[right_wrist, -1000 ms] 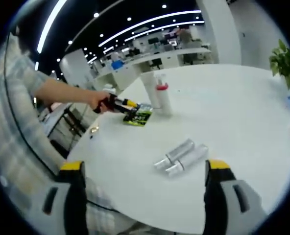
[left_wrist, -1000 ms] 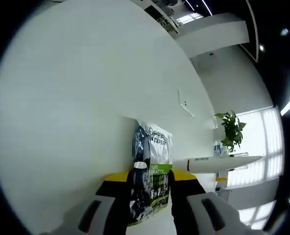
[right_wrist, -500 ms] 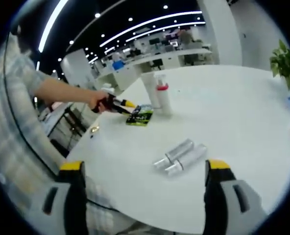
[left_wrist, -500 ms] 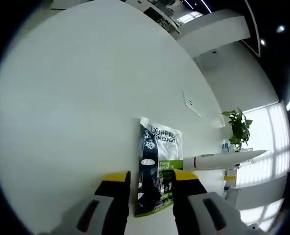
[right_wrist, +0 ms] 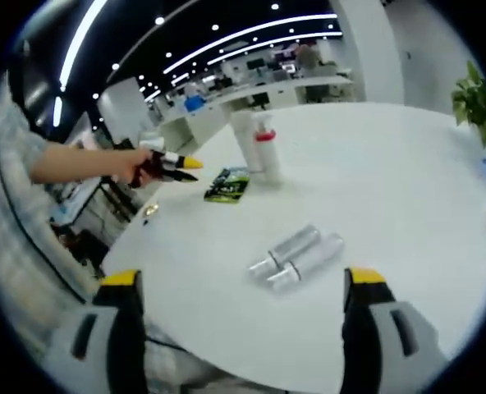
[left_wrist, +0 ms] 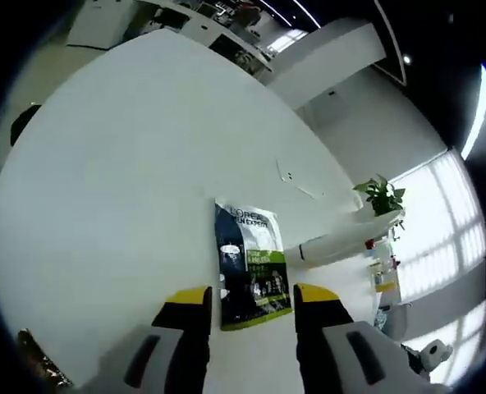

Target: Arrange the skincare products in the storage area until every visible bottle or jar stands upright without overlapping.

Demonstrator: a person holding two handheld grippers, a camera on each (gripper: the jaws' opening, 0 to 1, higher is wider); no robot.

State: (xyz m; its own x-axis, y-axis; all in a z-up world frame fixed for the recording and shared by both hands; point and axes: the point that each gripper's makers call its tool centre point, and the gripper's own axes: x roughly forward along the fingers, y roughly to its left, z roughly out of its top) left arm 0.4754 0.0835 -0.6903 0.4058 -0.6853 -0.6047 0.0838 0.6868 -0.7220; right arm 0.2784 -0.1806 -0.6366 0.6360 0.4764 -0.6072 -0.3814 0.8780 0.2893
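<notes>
Sachet [left_wrist: 249, 264]: flat packet lying on the white table [left_wrist: 112, 180], just ahead of the left gripper [left_wrist: 249, 297]; dark blue top, green lower band, white print "L'OREAL" and "EXPERT", smaller text too small to read.
Sachet in right gripper view [right_wrist: 226, 185]: beside the two standing bottles, flat, not touched.
Tall bottle [right_wrist: 245, 141]: white plain cylinder, upright.
Pump bottle [right_wrist: 265, 151]: white body, red collar, pump head on top, upright, just beside the tall bottle.
Tubes [right_wrist: 298, 255]: two silver-grey tubes lying side by side, touching, near the table's front edge.
Table: round, smooth, matte white.
Left gripper: jaws apart with yellow tips, holding nothing; seen at [right_wrist: 177, 166], off the table edge, in a person's hand.
Right gripper [right_wrist: 241, 279]: jaws wide apart, yellow tips, nothing between them.
Plant [left_wrist: 381, 197]: green leaves, far side.
</notes>
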